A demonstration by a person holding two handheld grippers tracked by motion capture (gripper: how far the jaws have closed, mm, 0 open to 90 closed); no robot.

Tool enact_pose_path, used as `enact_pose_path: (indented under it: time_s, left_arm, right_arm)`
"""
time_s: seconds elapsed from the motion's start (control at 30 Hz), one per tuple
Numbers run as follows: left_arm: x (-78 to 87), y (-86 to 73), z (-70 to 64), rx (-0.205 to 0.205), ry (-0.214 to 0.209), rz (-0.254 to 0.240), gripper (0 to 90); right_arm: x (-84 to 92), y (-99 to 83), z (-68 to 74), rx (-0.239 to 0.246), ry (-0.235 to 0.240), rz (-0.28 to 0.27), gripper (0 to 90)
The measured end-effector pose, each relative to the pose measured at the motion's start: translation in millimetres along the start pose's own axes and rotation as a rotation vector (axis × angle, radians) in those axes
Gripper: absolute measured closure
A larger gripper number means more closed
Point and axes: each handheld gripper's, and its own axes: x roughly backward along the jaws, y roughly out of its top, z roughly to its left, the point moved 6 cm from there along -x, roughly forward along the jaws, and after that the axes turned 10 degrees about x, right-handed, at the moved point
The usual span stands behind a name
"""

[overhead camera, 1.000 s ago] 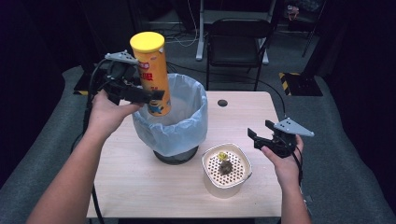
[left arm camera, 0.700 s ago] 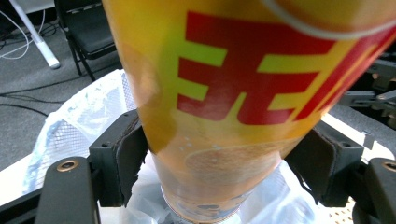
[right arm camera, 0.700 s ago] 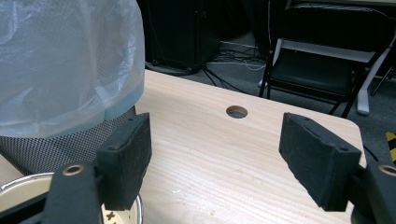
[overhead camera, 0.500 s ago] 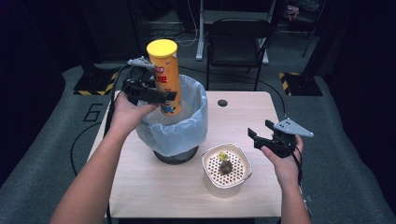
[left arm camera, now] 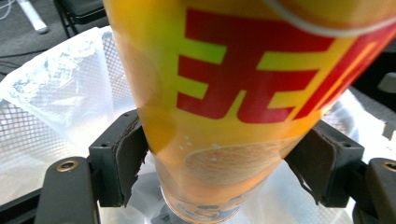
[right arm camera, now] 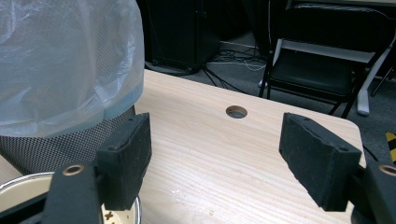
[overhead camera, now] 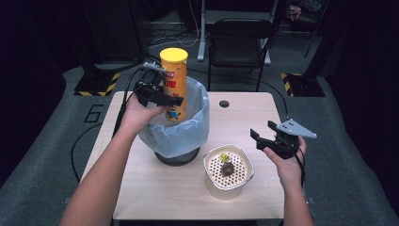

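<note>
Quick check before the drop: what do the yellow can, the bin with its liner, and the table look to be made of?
Yellow can: probably cardboard under a glossy printed wrap, going by the sheen, with a likely plastic lid. Bin: dark perforated mesh, likely metal. Liner: thin translucent plastic film, crinkled. Table: light wood or wood-look laminate, matte, with visible grain.

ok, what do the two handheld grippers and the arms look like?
Both grippers are black: the left gripper and right gripper each carry a grey three-cornered plate and trail a black cable. The pads are flat, dark blocks. Forearms are bare, no sleeves.
</note>
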Motion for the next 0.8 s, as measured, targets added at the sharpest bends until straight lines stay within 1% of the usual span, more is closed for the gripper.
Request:
enact_pose_path:
  time_s: [0.07,0.1,0.13,0.17,0.2,0.23,0.27,0.3,0.33,0.37,0.4,0.47,0.5,0.53,0.6,0.63,0.67,0.7,0.8]
  left_arm:
    - [-2.0,-0.3,0.7,0.009,-0.01,0.006,23.8]
    - [-2.9,-0.8,0.7,0.009,-0.021,0.016,23.7]
    - [-4.1,-1.9,0.2,0.02,-0.038,0.035,23.5]
    - [-4.5,-1.8,0.4,0.025,-0.03,0.036,22.8]
    - [-2.8,-0.6,1.0,0.032,-0.013,0.019,18.9]
    - [-0.6,1.0,1.6,0.042,-0.019,0.0,15.9]
    - [1.8,1.6,3.0,0.056,-0.012,-0.007,13.5]
    - [4.6,2.0,5.7,0.058,0.011,-0.016,13.3]
    - [4.6,2.0,5.7,0.058,0.011,-0.016,13.1]
    - [8.7,-0.7,10.2,0.067,0.008,-0.005,13.1]
    - [12.5,-2.6,15.0,0.062,0.036,-0.003,13.1]
    - [15.7,-3.6,17.2,0.067,0.034,-0.007,13.8]
    - [19.3,-4.6,19.0,0.07,0.028,-0.01,13.8]
    - [22.6,-5.4,20.4,0.071,0.032,-0.02,14.3]
    - [29.2,-8.7,22.0,0.072,0.018,-0.009,14.6]
    - [31.2,-10.7,22.5,0.072,0.02,-0.009,14.8]
    - [37.2,-15.2,22.9,0.057,0.02,-0.004,15.4]
    - [37.2,-15.2,22.9,0.057,0.02,-0.004,15.5]
    - [45.8,-23.2,22.3,0.054,0.009,-0.016,15.9]
  right_arm:
    - [0.1,0.2,0.2,0.001,0.001,-0.001,24.9]
    - [0.2,0.3,0.2,0.002,0.001,-0.002,24.9]
    - [0.2,0.3,0.2,0.002,0.002,-0.002,24.9]
    - [0.1,0.2,0.2,0.002,0.002,-0.002,24.9]
    - [0.0,-0.1,0.3,0.002,0.003,0.0,24.9]
    - [-0.3,-0.2,0.5,0.002,0.005,0.0,24.9]
    - [-0.5,-0.3,0.7,0.003,0.006,0.0,24.9]
    - [-0.6,-0.3,0.8,0.004,0.006,0.0,24.9]
    - [-0.5,-0.2,1.0,0.002,0.006,0.001,24.9]
    - [-0.2,0.0,1.2,-0.001,0.006,0.0,24.9]
    - [0.4,0.4,0.8,0.002,0.005,-0.003,24.9]
    - [0.9,1.0,0.6,0.004,0.006,-0.005,24.9]
    - [1.0,1.2,0.5,0.002,0.005,-0.007,24.9]
    - [1.0,1.3,0.4,0.001,0.005,-0.008,24.9]
    - [0.9,1.0,0.5,0.002,0.005,-0.006,24.9]
    - [0.7,0.8,0.6,0.003,0.005,-0.006,24.9]
    - [0.1,0.6,1.4,0.004,0.009,-0.004,24.9]
    - [0.1,0.6,1.4,0.004,0.009,-0.004,24.9]
    - [-0.1,0.3,2.4,0.004,0.012,0.0,24.9]
